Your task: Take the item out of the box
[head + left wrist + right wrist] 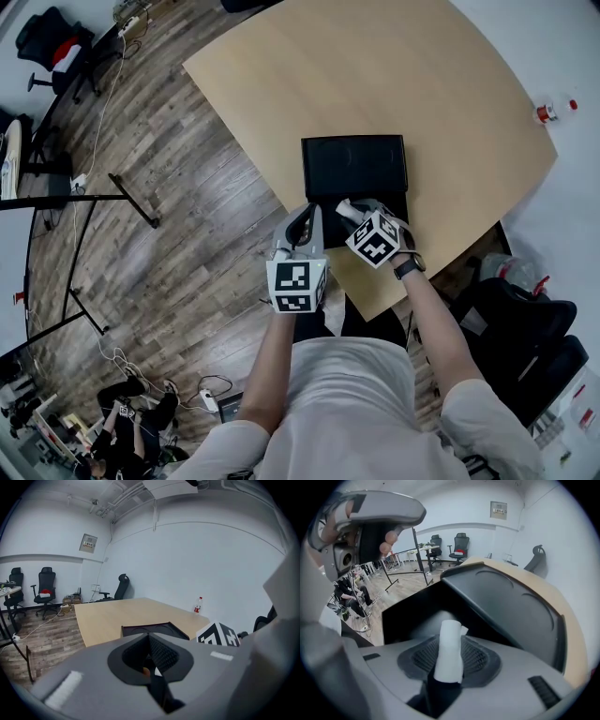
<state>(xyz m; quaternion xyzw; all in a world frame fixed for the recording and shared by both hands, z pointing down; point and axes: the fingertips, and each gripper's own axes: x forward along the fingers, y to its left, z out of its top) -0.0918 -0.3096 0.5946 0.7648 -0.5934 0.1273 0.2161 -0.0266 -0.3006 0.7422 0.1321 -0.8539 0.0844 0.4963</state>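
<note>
A black box stands open on the light wooden table (450, 84), with its lid (354, 164) laid back and its body (375, 206) at the near edge. In the right gripper view a small white roll (450, 646) stands upright between the jaws of my right gripper (451, 660), which is shut on it just above the box's dark inside (410, 616). The lid (511, 606) stretches off to the right. My left gripper (306, 220) hovers at the box's left, off the table edge. Its jaws (151, 660) meet with nothing held.
A plastic bottle (553, 111) with a red label stands at the table's far right edge. Black office chairs (520, 328) crowd the person's right side. Black stand legs (131, 197) and cables lie on the wooden floor to the left.
</note>
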